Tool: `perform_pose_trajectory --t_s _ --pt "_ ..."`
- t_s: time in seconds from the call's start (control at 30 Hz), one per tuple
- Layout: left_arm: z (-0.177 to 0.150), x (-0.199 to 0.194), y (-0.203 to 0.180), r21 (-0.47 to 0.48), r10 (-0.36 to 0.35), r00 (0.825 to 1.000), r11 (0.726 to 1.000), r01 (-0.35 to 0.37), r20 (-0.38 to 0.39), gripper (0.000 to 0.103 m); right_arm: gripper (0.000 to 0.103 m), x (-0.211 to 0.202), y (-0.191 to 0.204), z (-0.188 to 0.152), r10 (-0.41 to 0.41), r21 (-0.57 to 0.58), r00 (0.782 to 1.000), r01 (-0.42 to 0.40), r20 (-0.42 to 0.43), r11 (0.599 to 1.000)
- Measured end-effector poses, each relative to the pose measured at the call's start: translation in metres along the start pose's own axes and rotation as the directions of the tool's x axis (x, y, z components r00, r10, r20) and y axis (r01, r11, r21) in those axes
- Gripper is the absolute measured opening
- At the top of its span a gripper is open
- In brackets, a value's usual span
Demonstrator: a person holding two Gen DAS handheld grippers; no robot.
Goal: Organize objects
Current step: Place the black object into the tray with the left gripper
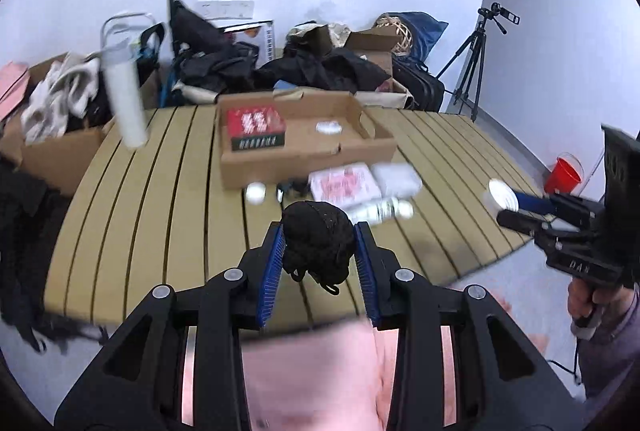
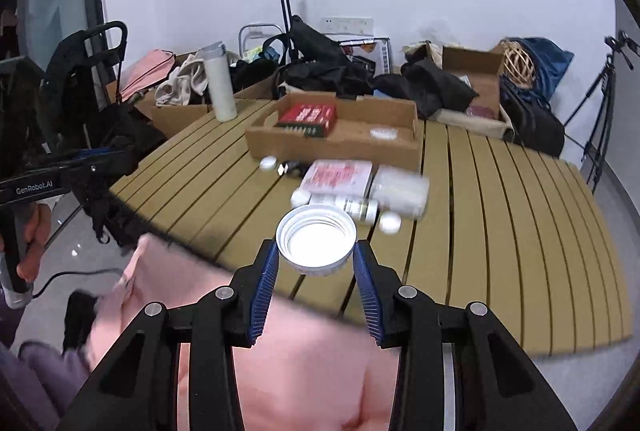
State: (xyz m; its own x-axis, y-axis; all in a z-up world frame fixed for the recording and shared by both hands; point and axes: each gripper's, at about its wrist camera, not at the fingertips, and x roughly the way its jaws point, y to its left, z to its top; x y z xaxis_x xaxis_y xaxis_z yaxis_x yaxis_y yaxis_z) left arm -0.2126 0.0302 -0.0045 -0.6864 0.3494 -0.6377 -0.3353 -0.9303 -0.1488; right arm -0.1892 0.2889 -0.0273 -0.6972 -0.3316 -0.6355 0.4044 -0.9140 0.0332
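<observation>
- White and tall, the thermos bottle (image 1: pixel 124 99) stands upright far off to the left of the left gripper (image 1: pixel 320 255), on the far left part of the slatted surface (image 1: pixel 168 215).
- Straight ahead of that gripper's blue fingers (image 1: pixel 272 271), the black knitted bundle (image 1: pixel 318 243) is pinched between both pads, lifted clear above the surface, a loose loop hanging under it.
- Beyond those fingers sits the open cardboard box (image 1: pixel 304 147), a red packet (image 1: pixel 256 129) in its left half and a small white lid (image 1: pixel 329 127) lying to the right of that.
- Between box and fingers: a small white cap (image 1: pixel 256 191), a pink packet (image 1: pixel 344 185), a whitish packet (image 1: pixel 396 177) touching its right side, and a white bottle (image 1: pixel 380 209) lying on its side just in front of them.
- Over to the right gripper (image 2: pixel 316 255): its fingers (image 2: pixel 366 283) clamp a white screw lid (image 2: pixel 316 245) by the rim, open side towards the camera, held above the near edge of the surface.
- Just past that lid lies the white bottle, the pink packet behind it.
- Below both pairs of fingers, pink cloth (image 2: pixel 304 363) fills the near view.
- Far right of the left fingers, a red bucket (image 1: pixel 564 173) on the floor.
</observation>
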Motion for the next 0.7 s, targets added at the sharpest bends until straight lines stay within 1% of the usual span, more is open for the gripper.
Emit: perform_pose_trajectory --t_s 0.03,0.07,0.13,0.2,0.23,0.27,0.3,0.33,0.37,0.4,0.43,0.47,0.5,0.53,0.57,0.6,0.63,0.67,0.7 --pt "0.02 0.006 0.001 0.006 -0.007 1.0 1.0 0.007 -0.002 0.031 0.042 0.005 -0.007 0.015 0.004 0.002 1.0 -0.004 0.004 1.0" --pt "0.052 0.015 0.004 0.008 -0.03 1.0 1.0 0.03 -0.008 0.031 0.042 0.011 -0.019 0.04 0.005 0.003 1.0 -0.005 0.007 1.0" --pt "0.097 0.031 0.009 -0.018 -0.07 0.997 0.997 0.069 -0.017 0.031 0.042 0.022 -0.039 0.084 0.004 0.003 1.0 -0.004 0.004 1.0" --pt "0.151 0.059 0.013 -0.046 -0.119 0.992 0.992 0.117 -0.047 0.031 0.042 0.034 -0.061 0.132 0.01 -0.008 1.0 -0.01 0.022 1.0" --pt "0.169 0.072 0.013 -0.045 -0.131 0.99 0.991 0.128 -0.056 0.031 0.042 0.042 -0.071 0.153 0.011 -0.024 0.999 -0.01 0.03 1.0" --pt "0.186 0.089 0.013 -0.034 -0.129 0.99 0.991 0.127 -0.063 0.031 0.042 0.056 -0.082 0.176 -0.001 -0.032 1.0 0.002 0.029 0.999" --pt "0.204 0.114 0.013 -0.027 -0.109 0.991 0.994 0.108 -0.073 0.031 0.042 0.069 -0.09 0.19 -0.009 -0.03 1.0 0.01 0.022 1.0" --pt "0.212 0.134 0.014 -0.031 -0.101 0.991 0.995 0.099 -0.084 0.031 0.042 0.093 -0.101 0.207 0.003 -0.018 1.0 -0.003 0.002 1.0" --pt "0.219 0.162 0.018 -0.05 -0.116 0.987 0.993 0.111 -0.11 0.031 0.042 0.115 -0.109 0.217 0.027 0.004 0.999 -0.027 -0.018 1.0" --pt "0.221 0.194 0.024 -0.092 -0.145 0.978 0.987 0.133 -0.147 0.031 0.042 0.132 -0.114 0.221 0.044 0.022 0.998 -0.044 -0.032 0.999" --pt "0.218 0.221 0.027 -0.118 -0.15 0.973 0.984 0.13 -0.178 0.031 0.042 0.159 -0.12 0.224 0.073 0.045 0.995 -0.07 -0.061 0.997" --pt "0.213 0.255 0.033 -0.147 -0.139 0.967 0.983 0.109 -0.213 0.031 0.042 0.194 -0.126 0.224 0.096 0.072 0.99 -0.089 -0.099 0.993" --pt "0.204 0.292 0.038 -0.165 -0.127 0.959 0.982 0.086 -0.255 0.031 0.042 0.225 -0.13 0.22 0.101 0.092 0.985 -0.089 -0.137 0.992" --pt "0.196 0.322 0.043 -0.17 -0.122 0.947 0.983 0.073 -0.298 0.031 0.042 0.252 -0.132 0.215 0.099 0.102 0.979 -0.082 -0.178 0.991" --pt "0.19 0.343 0.046 -0.174 -0.122 0.936 0.982 0.066 -0.331 0.031 0.042 0.284 -0.133 0.209 0.089 0.116 0.971 -0.064 -0.224 0.991" --pt "0.182 0.368 0.051 -0.175 -0.126 0.919 0.983 0.063 -0.374 0.031 0.042 0.305 -0.134 0.204 0.087 0.132 0.966 -0.055 -0.245 0.99" --pt "0.178 0.383 0.054 -0.176 -0.121 0.908 0.983 0.053 -0.402 0.031 0.042 0.332 -0.135 0.198 0.091 0.156 0.957 -0.049 -0.274 0.986" --pt "0.174 0.396 0.057 -0.171 -0.111 0.897 0.984 0.04 -0.427 0.034 0.042 0.349 -0.136 0.194 0.106 0.18 0.949 -0.054 -0.295 0.982" --pt "0.171 0.403 0.059 -0.16 -0.096 0.893 0.987 0.028 -0.44 0.032 0.042 0.359 -0.138 0.192 0.125 0.197 0.944 -0.066 -0.305 0.978"
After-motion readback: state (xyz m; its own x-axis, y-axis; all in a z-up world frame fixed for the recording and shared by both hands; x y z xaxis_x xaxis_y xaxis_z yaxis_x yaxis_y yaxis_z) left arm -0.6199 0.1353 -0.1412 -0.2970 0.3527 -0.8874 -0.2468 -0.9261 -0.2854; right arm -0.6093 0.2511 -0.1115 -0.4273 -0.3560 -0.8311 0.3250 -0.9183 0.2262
